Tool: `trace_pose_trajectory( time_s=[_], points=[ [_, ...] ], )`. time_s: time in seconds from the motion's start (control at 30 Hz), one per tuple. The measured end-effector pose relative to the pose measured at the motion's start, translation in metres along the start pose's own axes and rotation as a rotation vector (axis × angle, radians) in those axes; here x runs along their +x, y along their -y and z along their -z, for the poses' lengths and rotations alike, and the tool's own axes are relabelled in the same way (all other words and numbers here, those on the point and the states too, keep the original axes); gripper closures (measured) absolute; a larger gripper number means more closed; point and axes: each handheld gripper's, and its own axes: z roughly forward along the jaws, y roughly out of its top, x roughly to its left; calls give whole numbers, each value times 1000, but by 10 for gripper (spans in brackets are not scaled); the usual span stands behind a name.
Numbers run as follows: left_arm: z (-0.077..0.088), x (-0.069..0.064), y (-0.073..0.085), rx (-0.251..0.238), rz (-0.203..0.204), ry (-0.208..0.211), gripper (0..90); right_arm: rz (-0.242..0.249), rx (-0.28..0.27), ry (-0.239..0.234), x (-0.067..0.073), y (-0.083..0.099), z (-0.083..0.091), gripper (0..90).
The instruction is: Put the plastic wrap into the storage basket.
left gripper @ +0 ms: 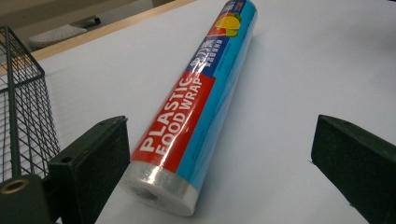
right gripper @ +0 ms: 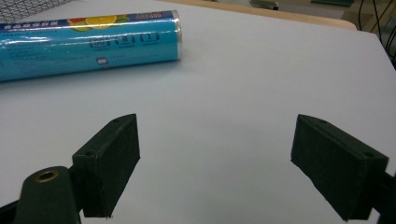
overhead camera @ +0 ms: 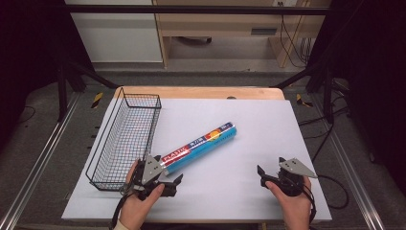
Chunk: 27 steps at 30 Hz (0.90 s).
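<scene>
Left hand-held gripper [left gripper: 219,154] | jaws wide | straddling roll [left gripper: 196,107] end, one pad beside it

Grey floor [overhead camera: 57,143]; pale wooden cabinet [overhead camera: 225,28] behind; black frame bars [overhead camera: 191,9]; cables [overhead camera: 292,43] hanging right.

The roll of food wrap [overhead camera: 198,146] is lying slantwise mid-frame on the table [overhead camera: 249,191]; the wire basket [overhead camera: 125,139] is sitting left of it (near the table's left edge).

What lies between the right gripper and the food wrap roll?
Nothing: only bare white table mat separates the right gripper from the roll, as the right gripper view shows; the high view agrees.
</scene>
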Motion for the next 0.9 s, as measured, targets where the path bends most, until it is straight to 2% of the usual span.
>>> trace_pose_trajectory(
  time_s=[0.07,0.17,0.3,0.43,0.53,0.63,0.73,0.77,0.8,0.83,0.9],
  points=[
    [-2,2,-6,-3,0,-5,47,1,-7,-7,0,0,0,156],
    [-4,4,-19,11,-31,3,47,1,-32,-5,-1,-2,2,157],
    [-8,5,-39,66,-72,27,47,-8,-22,-23,-1,-1,1,157],
    [-17,3,-65,212,-162,54,46,2,-32,-25,0,-2,1,152],
    [-29,3,-82,305,-178,107,46,8,-29,-31,1,-2,1,151],
    [-43,3,-95,397,-241,111,58,7,-26,-37,2,-2,1,151],
    [-62,4,-100,529,-298,136,62,9,-29,-36,1,-2,1,151],
    [-68,5,-101,546,-308,136,68,11,-28,-38,1,-2,1,151],
    [-79,9,-101,545,-284,129,82,14,-21,-43,0,-2,0,152],
    [-79,9,-101,545,-284,129,76,14,-21,-43,0,-2,0,152],
    [-89,12,-98,512,-253,128,79,13,-19,-47,1,-2,0,152]
  ],
)
